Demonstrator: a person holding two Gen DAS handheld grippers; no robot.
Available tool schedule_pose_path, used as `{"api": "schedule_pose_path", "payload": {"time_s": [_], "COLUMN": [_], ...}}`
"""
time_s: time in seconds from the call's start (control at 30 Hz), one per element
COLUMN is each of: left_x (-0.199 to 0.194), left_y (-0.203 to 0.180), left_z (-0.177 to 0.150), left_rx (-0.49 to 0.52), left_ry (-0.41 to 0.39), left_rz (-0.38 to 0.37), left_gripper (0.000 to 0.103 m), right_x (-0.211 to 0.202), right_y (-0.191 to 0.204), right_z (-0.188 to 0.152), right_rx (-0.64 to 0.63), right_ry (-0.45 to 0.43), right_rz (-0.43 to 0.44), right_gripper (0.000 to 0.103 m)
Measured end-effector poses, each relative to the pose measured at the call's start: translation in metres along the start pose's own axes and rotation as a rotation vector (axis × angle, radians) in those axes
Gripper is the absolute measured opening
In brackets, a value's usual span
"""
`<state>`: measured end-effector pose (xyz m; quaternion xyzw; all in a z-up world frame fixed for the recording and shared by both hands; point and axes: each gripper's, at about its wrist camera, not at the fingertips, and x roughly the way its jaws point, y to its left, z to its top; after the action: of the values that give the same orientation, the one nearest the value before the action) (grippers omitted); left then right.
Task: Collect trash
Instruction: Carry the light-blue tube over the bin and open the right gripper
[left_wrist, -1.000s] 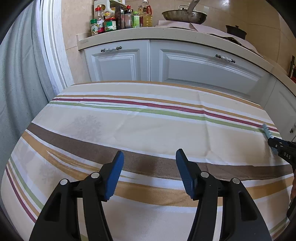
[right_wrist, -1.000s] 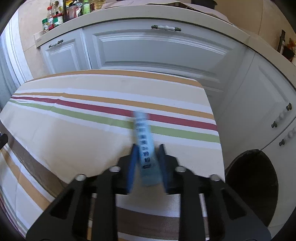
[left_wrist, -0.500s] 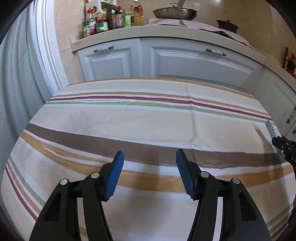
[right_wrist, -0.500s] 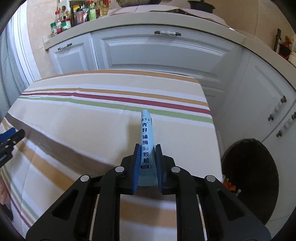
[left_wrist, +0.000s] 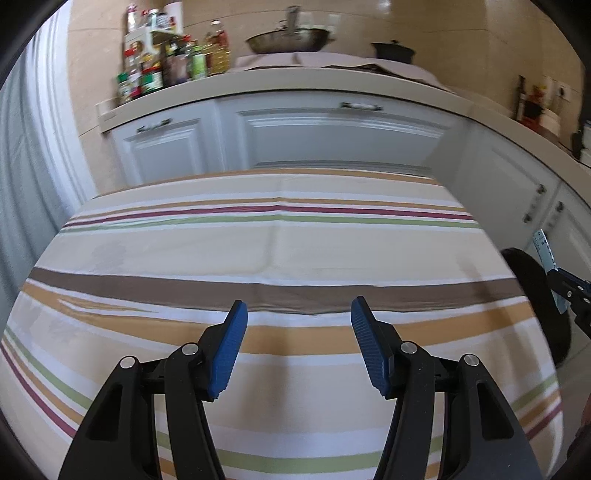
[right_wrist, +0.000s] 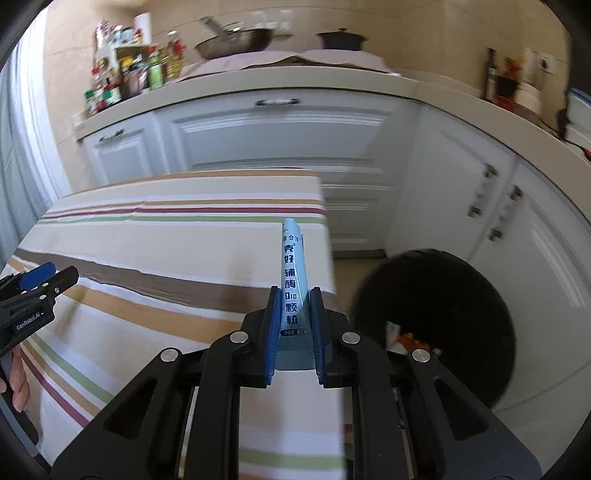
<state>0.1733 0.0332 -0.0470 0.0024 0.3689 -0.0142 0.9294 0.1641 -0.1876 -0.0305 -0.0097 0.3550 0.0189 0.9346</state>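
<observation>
Sachet (right_wrist: 293, 280) sits pinched between the closed right gripper (right_wrist: 293, 328); carry it fully over the black bin (right_wrist: 432, 325) at lower right, then release. Left gripper (left_wrist: 295, 350) stays half open, holding nothing.

Both wrist views look steeply down across the striped tablecloth (left_wrist: 295, 251) toward the white cabinets (right_wrist: 280, 140).

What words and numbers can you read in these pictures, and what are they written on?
"壳好 辅酶 Q10 颗粒": down the light blue sachet clamped in the right hand-held gripper.
Top line and small bottom box on the sachet: too blurred to read for sure.
"GenRobot.AI": on the side of the left hand-held gripper.
Labels on the bottles on the counter: too blurred to read.
</observation>
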Motion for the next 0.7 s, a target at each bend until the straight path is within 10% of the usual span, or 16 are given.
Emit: {"api": "schedule_pose_path", "payload": {"time_s": [0.7], "left_x": [-0.024], "left_y": [-0.159], "left_z": [0.011], "left_rx": [0.207], "left_ry": [-0.079], "left_rz": [-0.264], "left_gripper": [0.057], "right_x": [-0.034], "right_y": [-0.128], "right_z": [-0.028], "right_rx": [0.188], "right_ry": [-0.094], "right_rz": [-0.209], "right_gripper": [0.016]}}
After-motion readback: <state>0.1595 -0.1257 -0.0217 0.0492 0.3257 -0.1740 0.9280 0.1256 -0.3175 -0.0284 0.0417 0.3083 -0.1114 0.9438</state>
